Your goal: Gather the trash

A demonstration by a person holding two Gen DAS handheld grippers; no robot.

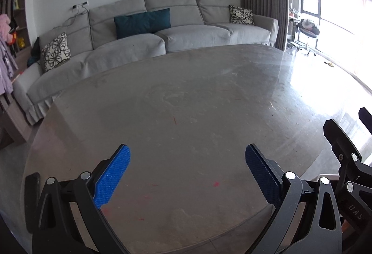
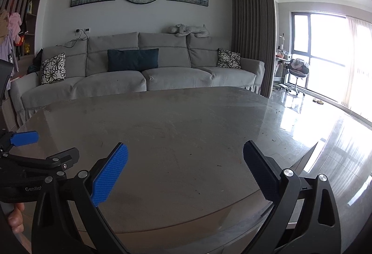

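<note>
Left wrist: right gripper (image 1: pixel 362 123) cut off

Both handheld grippers are hovering side by side with fingers spread wide and nothing between them.

The left black two-finger gripper with blue textured pads (image 1: pixel 187 175) is holding its fingers (image 1: pixel 111 179) far apart, and the right black two-finger gripper with blue textured pads (image 2: pixel 184 173) is doing likewise. Each is showing at the edge of the other's view, and fingertips of a person's hand (image 2: pixel 16 219) are curling round the left gripper's handle.
</note>
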